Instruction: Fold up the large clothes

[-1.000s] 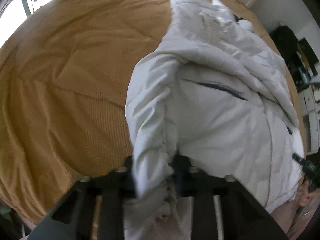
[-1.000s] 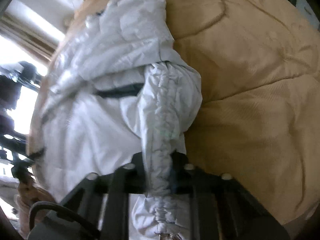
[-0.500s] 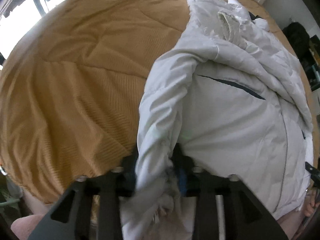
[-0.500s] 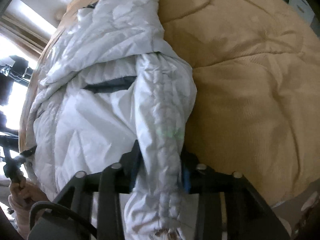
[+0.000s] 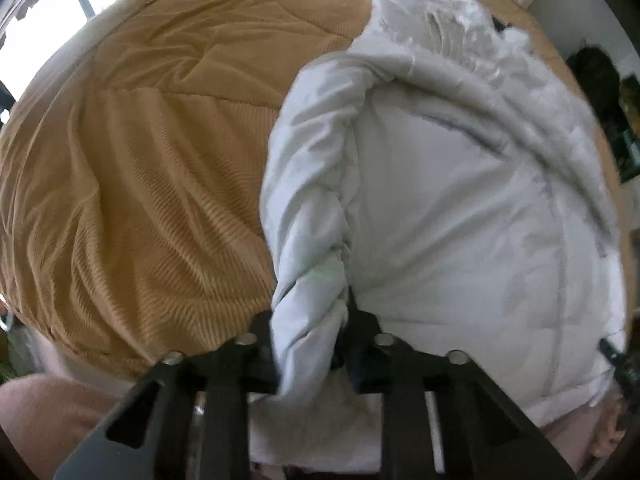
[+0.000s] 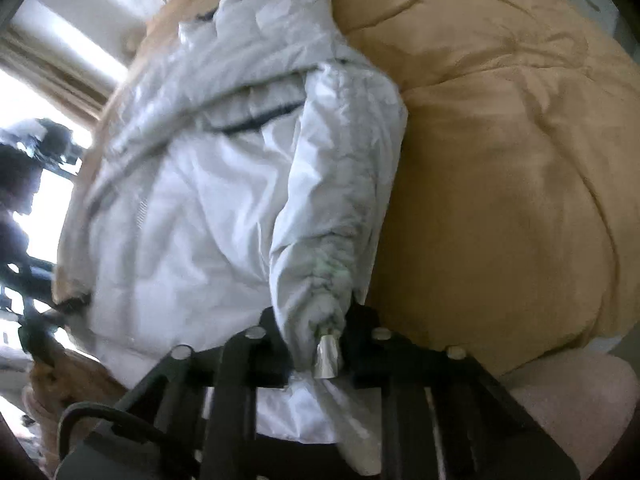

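White jacket (image 5: 460, 220) is spread on the bed (image 5: 140, 160); each sleeve is pinched in fingers that have just been closing, left gripper (image 5: 310, 344) and right gripper (image 6: 320, 344), probably for folding inward.

No legible text or labels anywhere.

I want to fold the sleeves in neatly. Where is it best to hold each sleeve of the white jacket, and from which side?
Hold each sleeve near its gathered cuff, coming from above at the jacket hem end. There the fabric bunches narrow enough to fit between the fingers; higher up it is too puffy.
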Demonstrator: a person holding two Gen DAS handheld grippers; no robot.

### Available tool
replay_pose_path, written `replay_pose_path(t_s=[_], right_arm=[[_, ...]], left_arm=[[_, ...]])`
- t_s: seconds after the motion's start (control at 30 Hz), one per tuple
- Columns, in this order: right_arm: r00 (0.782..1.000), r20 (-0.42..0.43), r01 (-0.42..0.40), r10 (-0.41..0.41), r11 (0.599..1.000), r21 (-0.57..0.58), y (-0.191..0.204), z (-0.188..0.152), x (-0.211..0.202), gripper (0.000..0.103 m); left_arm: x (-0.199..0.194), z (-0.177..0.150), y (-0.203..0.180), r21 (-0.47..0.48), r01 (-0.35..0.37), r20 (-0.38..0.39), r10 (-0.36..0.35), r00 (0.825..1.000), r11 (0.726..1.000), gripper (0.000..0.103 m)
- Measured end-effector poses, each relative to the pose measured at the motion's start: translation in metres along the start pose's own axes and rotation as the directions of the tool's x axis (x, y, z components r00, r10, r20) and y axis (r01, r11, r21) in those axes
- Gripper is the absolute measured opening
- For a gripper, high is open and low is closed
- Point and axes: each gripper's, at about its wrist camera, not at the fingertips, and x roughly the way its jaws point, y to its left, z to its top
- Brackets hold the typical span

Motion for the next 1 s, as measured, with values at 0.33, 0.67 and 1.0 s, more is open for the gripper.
replay_pose_path(t_s=[0.33, 0.67, 1.0], right_arm=[[0.995, -0.058, -0.08, 0.08, 0.997, -0.007, 0.014, -0.003, -0.054, 0.014], [0.981, 0.111, -0.148, 0.162, 0.981, -0.122, 0.055, 0.095, -0.121, 0.014], [0.963, 0.215, -0.173, 0.164, 0.985, 0.026, 0.087, 0.262, -0.038, 0.014]], left_arm=[[-0.068, -0.023, 0.018, -0.045, 0.038, -0.039, -0.04, 0.998, 0.998, 0.014], [-0.127, 0.078, -0.003, -0.056, 0.158, 0.097, -0.152, 0.984, 0.986, 0.015], [-0.062, 0.253, -0.046, -0.093, 0.155, 0.119, -0.144, 0.982, 0.983, 0.015]])
